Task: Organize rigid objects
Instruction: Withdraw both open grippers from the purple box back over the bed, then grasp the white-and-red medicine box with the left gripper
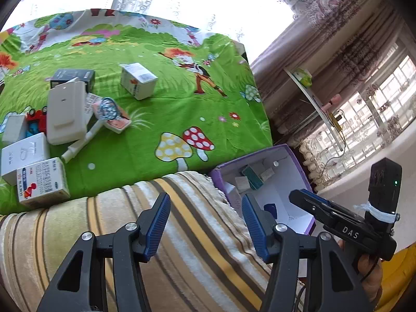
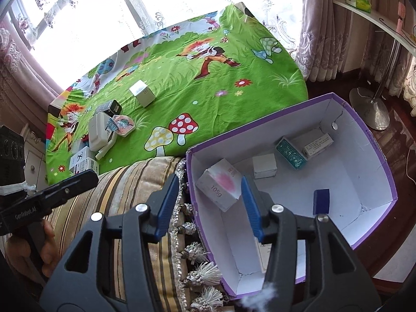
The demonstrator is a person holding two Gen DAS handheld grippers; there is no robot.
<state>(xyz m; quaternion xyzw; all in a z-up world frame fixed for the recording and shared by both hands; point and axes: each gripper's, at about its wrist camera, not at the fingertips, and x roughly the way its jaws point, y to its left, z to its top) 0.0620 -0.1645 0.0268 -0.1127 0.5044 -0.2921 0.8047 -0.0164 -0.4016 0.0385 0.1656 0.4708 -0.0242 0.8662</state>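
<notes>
Purple cardboard box, white inside, lay at the right of the right wrist view, beside a striped, tasselled cushion. Contents: a white carton with a pink blotch, a plain white carton, a teal carton, a long white carton and a small blue block.

Right gripper hung over the near left wall of the box, jaws apart, nothing between them; the pink-blotched carton showed just beyond the gap, untouched.

Left gripper was over the cushion at lower centre of its own view, jaws likewise apart and empty.

Items not yet boxed sat on the green cartoon-print cloth, left of frame: a cream plastic case, a dark box, a lone white carton, a red-printed medicine carton, a white box, a red toy and a white-handled net.

Handling note: the next pick probably falls to the left gripper. Best to take a carton across its narrow faces, squarely, lifting clear of neighbours, then set it low into bare floor of the box.
</notes>
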